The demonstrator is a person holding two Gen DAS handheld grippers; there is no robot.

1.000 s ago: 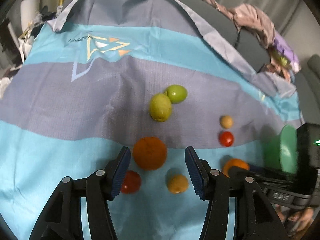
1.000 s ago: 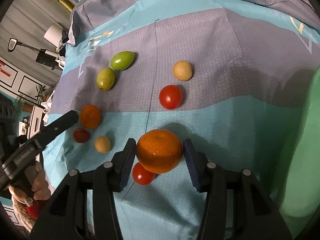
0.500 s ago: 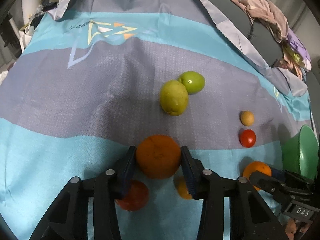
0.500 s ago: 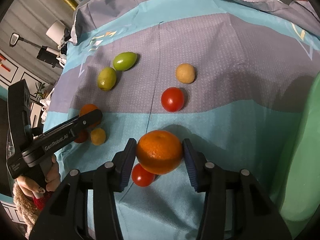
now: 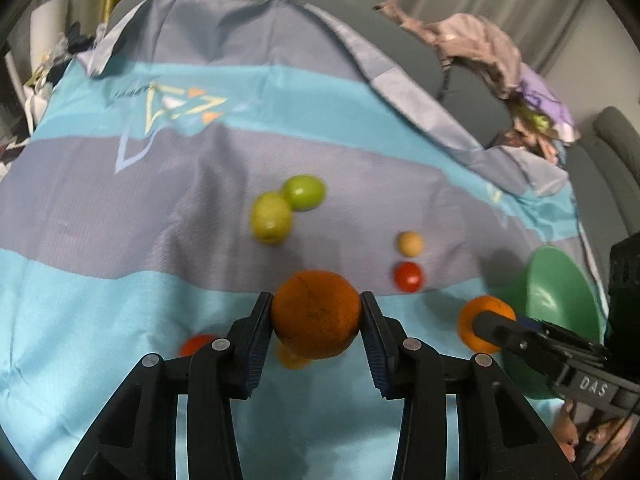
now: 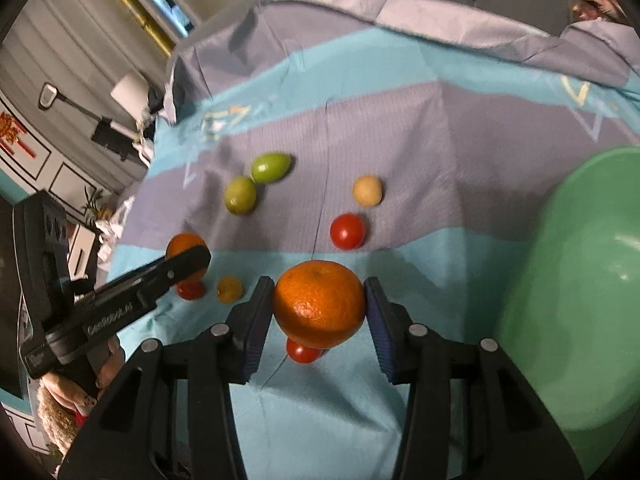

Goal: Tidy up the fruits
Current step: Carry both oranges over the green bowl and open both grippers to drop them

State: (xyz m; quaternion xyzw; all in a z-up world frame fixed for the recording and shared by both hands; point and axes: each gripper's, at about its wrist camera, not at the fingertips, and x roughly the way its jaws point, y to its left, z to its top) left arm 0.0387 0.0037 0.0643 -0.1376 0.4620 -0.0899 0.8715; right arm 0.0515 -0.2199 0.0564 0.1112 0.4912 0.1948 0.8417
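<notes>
Left wrist view shows the left gripper (image 5: 316, 314) clamped on a dark orange (image 5: 315, 314); its jaws have just been closing, and both pads now press the fruit's sides. The orange sits between the fingertips, clear of the striped cloth (image 5: 120, 200), with a small yellow fruit (image 5: 290, 358) and a red tomato (image 5: 196, 345) lying on the cloth beneath and to the left. Farther off, two green fruits (image 5: 286, 210) lie touching each other on the grey stripe. To the right, a beige round fruit (image 5: 409, 243) sits just above a second red tomato (image 5: 408, 277).

Right wrist view shows the right gripper (image 6: 318, 306) gripping a bright orange (image 6: 319, 304), pads pressed to both its sides. A small tomato (image 6: 302, 352) lies on the cloth directly under that fruit. A green bowl (image 6: 580, 300) stands at the right edge of this view, near the held orange but not touching it. The left gripper appears at the left of this view with its orange partly hidden behind a finger. A person's hand (image 6: 86, 396) holds that tool's handle.
</notes>
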